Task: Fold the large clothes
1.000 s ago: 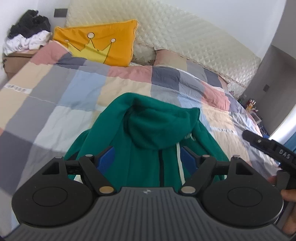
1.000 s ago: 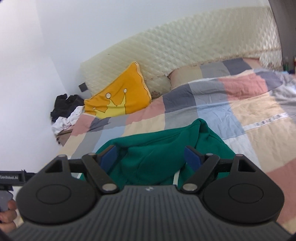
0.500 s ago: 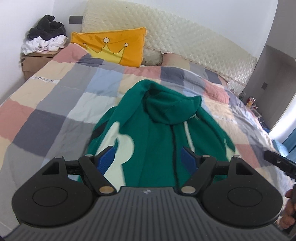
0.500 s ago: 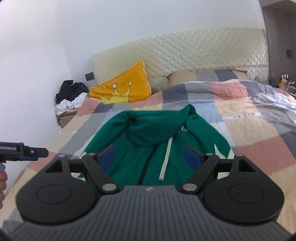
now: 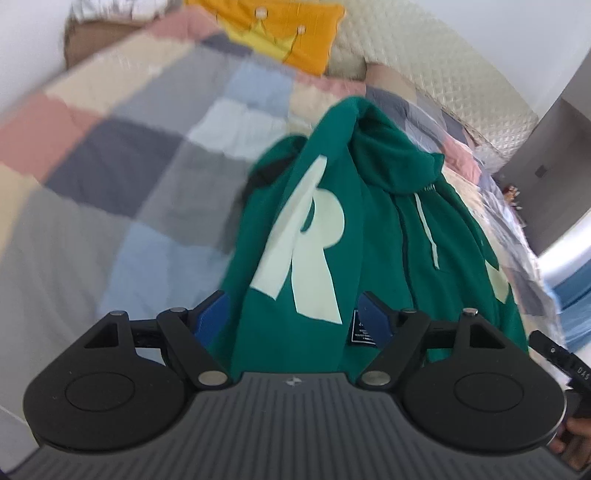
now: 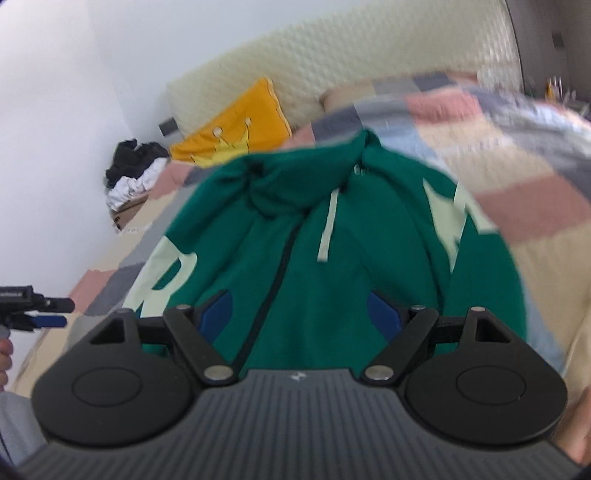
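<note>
A green zip hoodie (image 5: 373,236) with pale letters and a white drawstring lies front up on the patchwork bed, hood towards the headboard. It also shows in the right wrist view (image 6: 295,251). My left gripper (image 5: 293,319) is open and empty, over the hoodie's lower left part near the pale letter R (image 5: 310,240). My right gripper (image 6: 301,314) is open and empty, over the lower front beside the zip (image 6: 277,273). The left gripper's tip shows at the left edge of the right wrist view (image 6: 37,314).
The patchwork quilt (image 5: 140,177) covers the bed. An orange crown cushion (image 5: 280,35) leans on the padded headboard (image 6: 369,70). A pile of black and white clothes (image 6: 133,173) sits on a bedside box at the left.
Both grippers have moved down and closer to the hoodie, which now fills more of each view. Both stay open. The views are blurred by motion.
</note>
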`<state>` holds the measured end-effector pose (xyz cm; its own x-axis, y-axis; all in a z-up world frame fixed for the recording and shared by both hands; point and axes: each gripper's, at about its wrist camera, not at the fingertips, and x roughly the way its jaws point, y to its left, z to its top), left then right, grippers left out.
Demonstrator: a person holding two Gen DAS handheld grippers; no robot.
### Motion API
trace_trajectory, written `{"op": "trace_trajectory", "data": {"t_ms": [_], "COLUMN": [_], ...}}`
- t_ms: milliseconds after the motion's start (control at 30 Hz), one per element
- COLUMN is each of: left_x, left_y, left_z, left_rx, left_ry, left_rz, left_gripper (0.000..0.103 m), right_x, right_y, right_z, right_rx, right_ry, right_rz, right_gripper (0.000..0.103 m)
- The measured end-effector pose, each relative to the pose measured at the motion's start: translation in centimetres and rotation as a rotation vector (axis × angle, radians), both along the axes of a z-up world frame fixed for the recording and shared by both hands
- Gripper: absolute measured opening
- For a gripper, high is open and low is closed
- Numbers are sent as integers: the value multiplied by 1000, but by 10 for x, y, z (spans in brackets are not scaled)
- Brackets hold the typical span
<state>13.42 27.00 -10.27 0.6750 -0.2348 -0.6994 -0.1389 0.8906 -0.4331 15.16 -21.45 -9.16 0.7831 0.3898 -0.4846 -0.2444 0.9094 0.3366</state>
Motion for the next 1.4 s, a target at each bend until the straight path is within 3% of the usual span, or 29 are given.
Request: {"op": "trace_trajectory", "data": {"t_ms": [100, 200, 300, 367, 467, 733, 1000, 1200, 1400], "left_x": [23, 51, 78, 90, 98, 110, 210, 336, 444], "left_y": [-1, -6, -13, -14, -6, 87, 179, 225, 264], "left_z": [-15, -31, -50, -60, -58, 41, 107, 105, 49], "left_rx": [-11, -2, 53, 71, 67, 158, 333, 467, 532], "left_ry": [40, 99, 176, 197, 207, -2, -50, -34, 31], "left_rz": [-42, -69, -91, -109, -87, 87, 311, 420, 493], "left_gripper": [74, 62, 42, 18, 7, 6, 5, 5, 6], "right_x": [3, 10, 14, 15, 18, 21, 33, 59, 100], "right_y": [7, 5, 4, 5, 6, 22, 32, 34, 43], "right_z": [-5, -16, -24, -28, -30, -35, -33, -38, -49], "right_rx": [-37, -30, -49, -63, -90, -153, -176, -162, -150], "right_ry": [-24, 19, 48, 62, 63, 46, -1, -13, -8], "right_rz": [-9, -28, -50, -63, -77, -80, -139, -182, -175], "right_gripper": [82, 82, 82, 82, 82, 82, 81, 81, 81]}}
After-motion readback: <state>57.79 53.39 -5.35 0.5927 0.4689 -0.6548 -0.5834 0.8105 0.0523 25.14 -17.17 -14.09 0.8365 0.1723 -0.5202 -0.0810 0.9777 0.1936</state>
